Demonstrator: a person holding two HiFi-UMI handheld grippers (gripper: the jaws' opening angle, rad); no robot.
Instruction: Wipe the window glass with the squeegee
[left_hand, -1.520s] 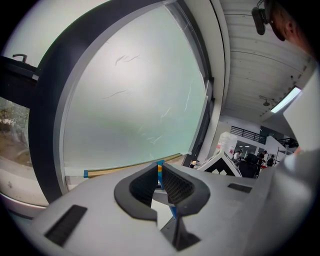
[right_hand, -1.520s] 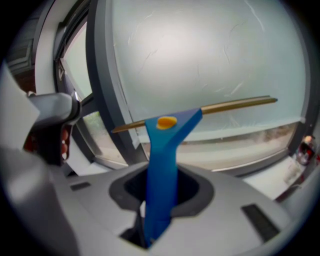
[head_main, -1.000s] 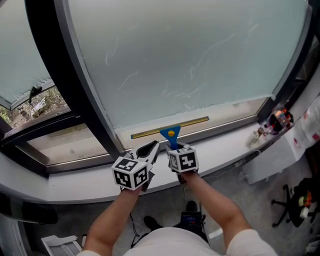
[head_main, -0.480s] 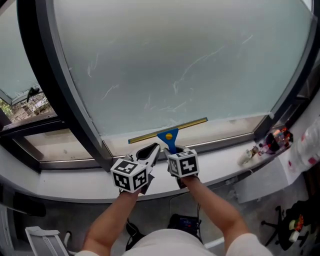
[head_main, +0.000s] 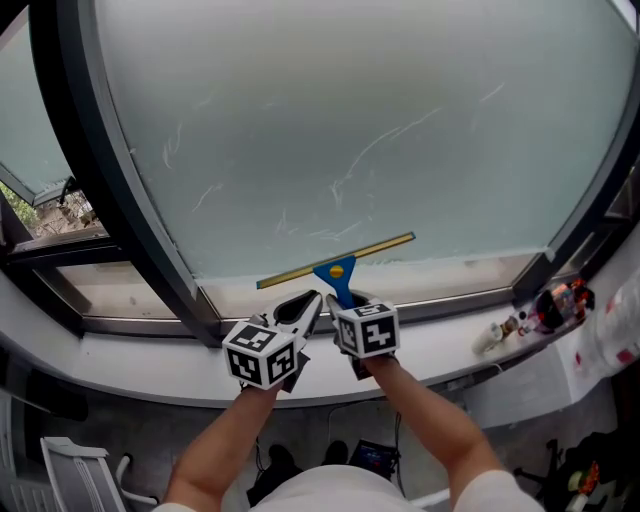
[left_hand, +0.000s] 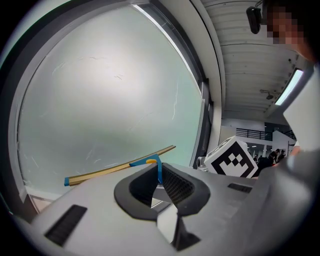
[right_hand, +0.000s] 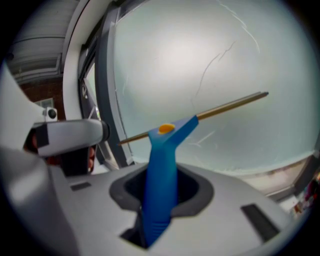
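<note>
The squeegee (head_main: 337, 262) has a blue handle, an orange button and a long brass-coloured blade. Its blade lies slanted against the bottom strip of the frosted window glass (head_main: 350, 130). My right gripper (head_main: 346, 299) is shut on the blue handle (right_hand: 160, 170), with the blade (right_hand: 227, 107) running up to the right across the pane. My left gripper (head_main: 306, 300) hovers just left of the handle, jaws together with nothing between them. In the left gripper view the squeegee (left_hand: 120, 168) shows beyond the left gripper (left_hand: 159, 184).
A thick black window post (head_main: 120, 180) bounds the pane on the left, with an open window beyond it. The white sill (head_main: 150, 350) runs below the grippers. Small objects (head_main: 545, 295) lie at the sill's right end. Faint streaks mark the glass.
The blade sat over the lower frame and now lies a little higher, on the bottom of the glass. Both grippers keep their pose side by side. The head view has shifted slightly.
</note>
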